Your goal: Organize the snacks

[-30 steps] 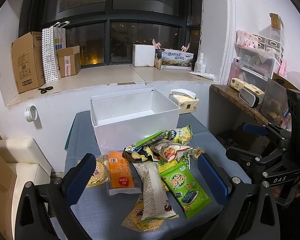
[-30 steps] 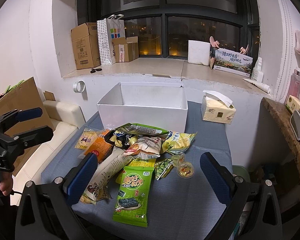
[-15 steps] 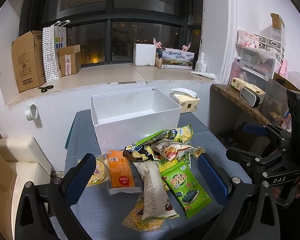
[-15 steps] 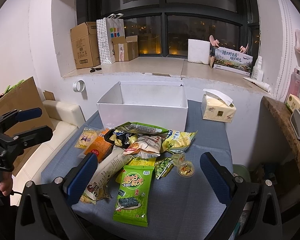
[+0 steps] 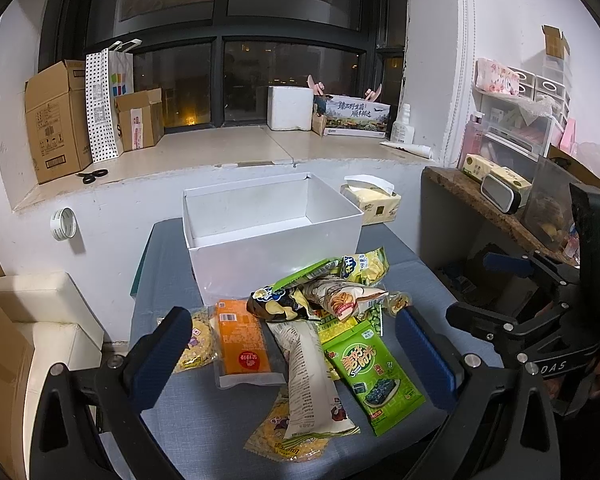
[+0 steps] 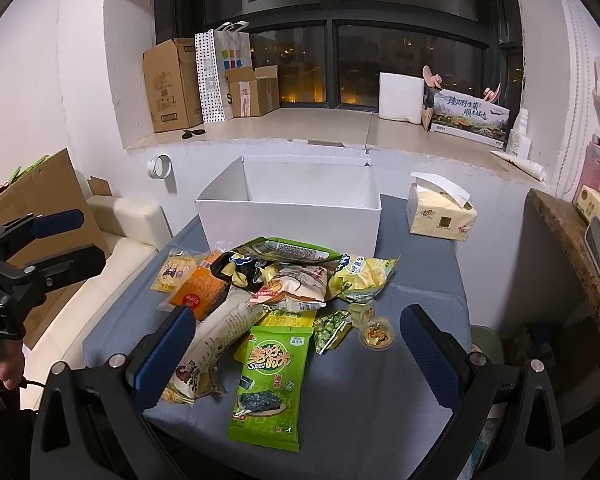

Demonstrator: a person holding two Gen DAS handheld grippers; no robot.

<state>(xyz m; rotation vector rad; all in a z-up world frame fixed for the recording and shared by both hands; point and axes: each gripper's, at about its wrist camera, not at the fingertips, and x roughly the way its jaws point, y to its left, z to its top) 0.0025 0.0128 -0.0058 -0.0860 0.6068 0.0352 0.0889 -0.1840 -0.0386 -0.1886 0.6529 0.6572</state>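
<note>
A pile of snack packets lies on the blue-grey table [image 5: 172, 264] in front of an empty white box [image 5: 268, 232], also in the right wrist view [image 6: 292, 208]. The pile holds a green seaweed pack [image 5: 374, 372] [image 6: 272, 376], an orange pack [image 5: 242, 338], a long beige pack [image 5: 310, 376] and a black chip bag [image 5: 280, 300]. Two small jelly cups [image 6: 376, 332] sit at the right. My left gripper [image 5: 294, 354] is open and empty above the near edge of the pile. My right gripper [image 6: 296, 354] is open and empty over the seaweed pack.
A yellow tissue pack [image 6: 440, 216] stands right of the box. A windowsill behind holds cardboard boxes [image 5: 56, 120] and a foam box [image 5: 290, 108]. A wooden shelf [image 5: 484, 208] is at the right, a cream sofa [image 6: 116, 248] at the left.
Both views have shifted very slightly toward the table. The snacks and the box have not moved.
</note>
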